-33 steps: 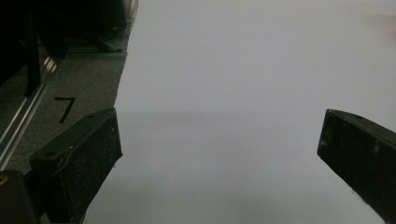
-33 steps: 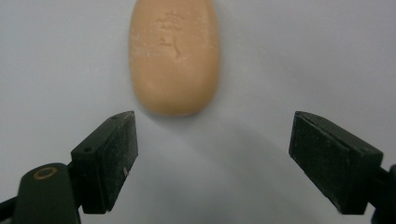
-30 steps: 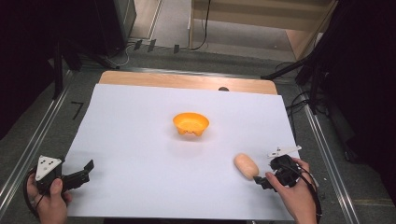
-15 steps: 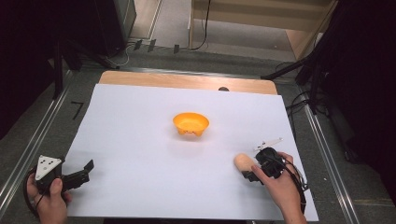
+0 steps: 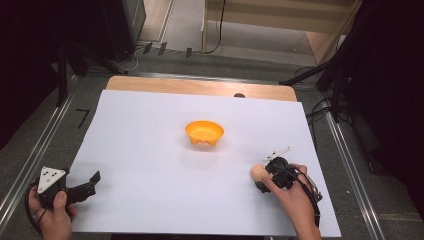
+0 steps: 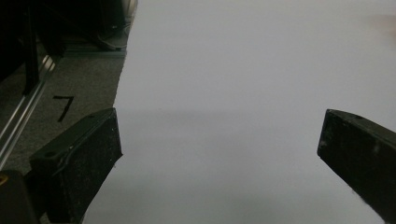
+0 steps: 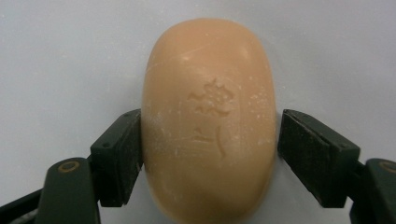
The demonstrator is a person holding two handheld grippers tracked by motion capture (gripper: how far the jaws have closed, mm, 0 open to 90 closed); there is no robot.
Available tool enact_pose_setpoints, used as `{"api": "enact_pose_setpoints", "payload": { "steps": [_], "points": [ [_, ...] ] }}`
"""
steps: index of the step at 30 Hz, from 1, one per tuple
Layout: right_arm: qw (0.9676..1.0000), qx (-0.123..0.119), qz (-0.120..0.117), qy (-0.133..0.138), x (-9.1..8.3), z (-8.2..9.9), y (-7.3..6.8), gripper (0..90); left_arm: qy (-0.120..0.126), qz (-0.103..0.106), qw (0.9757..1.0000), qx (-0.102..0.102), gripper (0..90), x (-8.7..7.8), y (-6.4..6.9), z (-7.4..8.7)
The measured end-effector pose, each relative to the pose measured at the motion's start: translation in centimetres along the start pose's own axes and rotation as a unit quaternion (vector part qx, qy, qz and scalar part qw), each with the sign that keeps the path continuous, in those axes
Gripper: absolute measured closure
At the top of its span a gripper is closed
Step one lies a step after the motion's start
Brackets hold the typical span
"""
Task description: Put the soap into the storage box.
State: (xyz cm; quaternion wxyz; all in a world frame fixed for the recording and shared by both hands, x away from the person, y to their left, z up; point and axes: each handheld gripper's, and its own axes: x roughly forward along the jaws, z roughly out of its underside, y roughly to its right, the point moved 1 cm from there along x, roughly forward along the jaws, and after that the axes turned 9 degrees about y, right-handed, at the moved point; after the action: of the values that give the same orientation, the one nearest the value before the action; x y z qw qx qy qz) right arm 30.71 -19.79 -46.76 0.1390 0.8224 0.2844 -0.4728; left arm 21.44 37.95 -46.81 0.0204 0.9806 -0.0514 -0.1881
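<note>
Since a second ago the right tool (image 5: 265,176) has slid leftward along the near right part of the bench (image 5: 150,150) and come down over the bar of soap (image 7: 208,121), and its jaws have just been closing with the soap between them. In the right gripper view the left jaw touches the soap's flank, while a thin gap seems to remain at the right jaw, so the pinch looks not quite complete. The left tool (image 5: 82,187) rests at the near left corner, jaws spread wide over bare white sheet, holding nothing.

The soap lies flat on the white sheet, near and to the right of the orange bowl (image 5: 204,132), well apart from it. It is a rounded oval, peach-coloured, with an embossed mark on top and a dry, slightly dusty skin. I judge it light, stiff and solid, not fragile, though hard pressure could dent it. Its curved sides may let it squirt out of flat pads, so the hold belongs across the widest middle, where the jaws stand now, low and square on.
</note>
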Motion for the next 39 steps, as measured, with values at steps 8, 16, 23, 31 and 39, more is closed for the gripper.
{"api": "enact_pose_setpoints", "payload": {
  "steps": [8, 16, 23, 31, 39],
  "points": [
    [1.0000, -0.007, -0.002, -0.002, 0.0, 0.0, 0.1, 27.2, 0.000, 0.000, 1.0000, -0.001, 0.0, 0.0, 0.0, 0.0],
    [0.9990, 0.013, 0.016, -0.039, 0.3, -0.9, -0.2, 28.2, -0.003, 0.002, 1.0000, -0.004, 0.1, 0.0, -0.1, 0.0],
    [0.9995, -0.002, 0.003, -0.031, 0.1, -0.8, 0.0, 33.1, -0.008, 0.002, 1.0000, -0.004, 0.1, 0.1, -0.1, 0.0],
    [0.9996, -0.017, -0.005, -0.020, -0.1, -0.9, 0.6, 33.4, -0.009, 0.002, 1.0000, -0.004, 0.1, 0.1, -0.1, 0.0],
    [0.9988, -0.044, -0.021, -0.004, -0.7, -2.5, 1.0, 33.4, -0.011, 0.002, 0.9999, -0.004, 0.0, 0.2, -0.1, 0.0]
  ]
}}
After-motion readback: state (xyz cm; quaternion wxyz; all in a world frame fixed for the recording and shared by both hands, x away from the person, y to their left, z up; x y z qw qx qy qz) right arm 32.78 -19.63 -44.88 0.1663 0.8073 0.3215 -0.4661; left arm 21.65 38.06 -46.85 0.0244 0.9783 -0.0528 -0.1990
